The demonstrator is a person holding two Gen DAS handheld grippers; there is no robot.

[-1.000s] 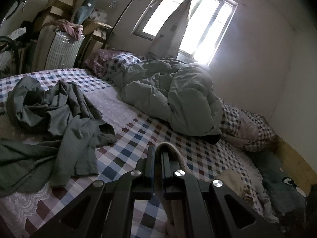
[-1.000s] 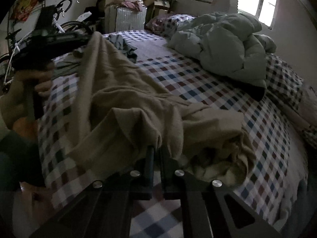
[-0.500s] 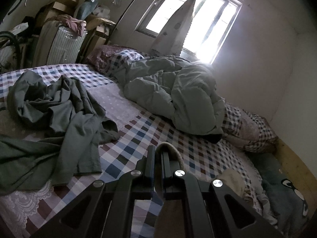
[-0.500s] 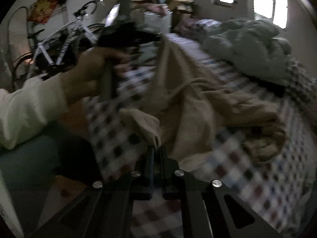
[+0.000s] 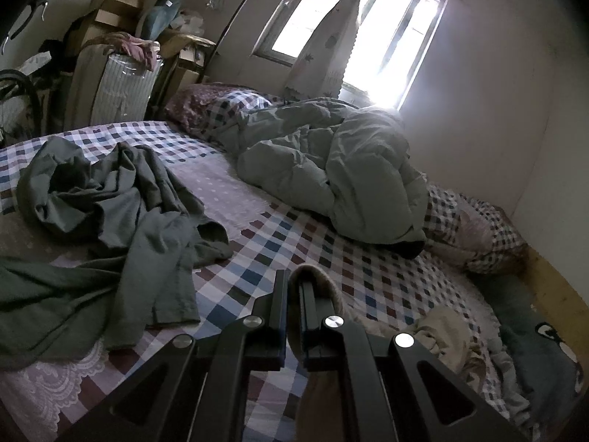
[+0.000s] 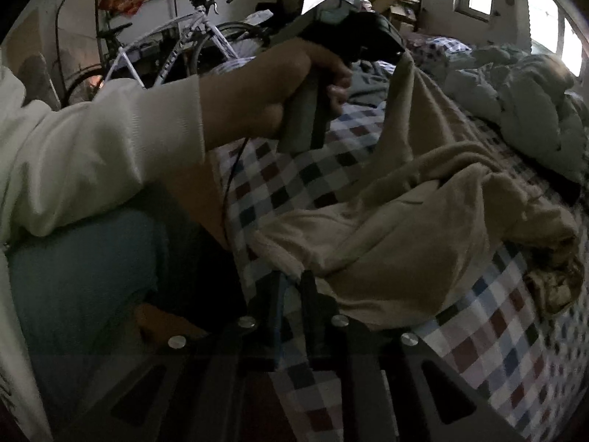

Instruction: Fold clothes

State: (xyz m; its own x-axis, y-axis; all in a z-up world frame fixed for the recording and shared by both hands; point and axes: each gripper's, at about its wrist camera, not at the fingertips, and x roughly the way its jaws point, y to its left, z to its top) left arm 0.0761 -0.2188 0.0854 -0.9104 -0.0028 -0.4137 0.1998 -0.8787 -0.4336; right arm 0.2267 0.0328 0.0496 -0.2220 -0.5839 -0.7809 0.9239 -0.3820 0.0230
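A beige fleece garment [image 6: 416,217] lies stretched across the checked bed. My right gripper [image 6: 292,276] is shut on its near fuzzy edge. In the left wrist view my left gripper [image 5: 293,276] is shut on another edge of the beige garment [image 5: 316,283], which curls up over the right finger. From the right wrist view, a hand [image 6: 272,88] holds the left gripper [image 6: 390,49] raised above the bed, and the cloth hangs from it. The garment's far end is bunched at the right [image 6: 545,243]. A green garment [image 5: 110,221] lies crumpled on the left of the bed.
A grey-green duvet [image 5: 331,169] is heaped at the bed's far side below the window [image 5: 353,33]. Pillows [image 5: 475,232] lie at the right. Boxes and a suitcase [image 5: 117,77] stand behind the bed. A bicycle [image 6: 191,48] leans at the left. A cream sleeve [image 6: 92,147] crosses the view.
The left gripper has lifted its edge of the beige garment higher off the bed. The right gripper has pulled its edge back toward the bed's near side, and the cloth has stretched out.
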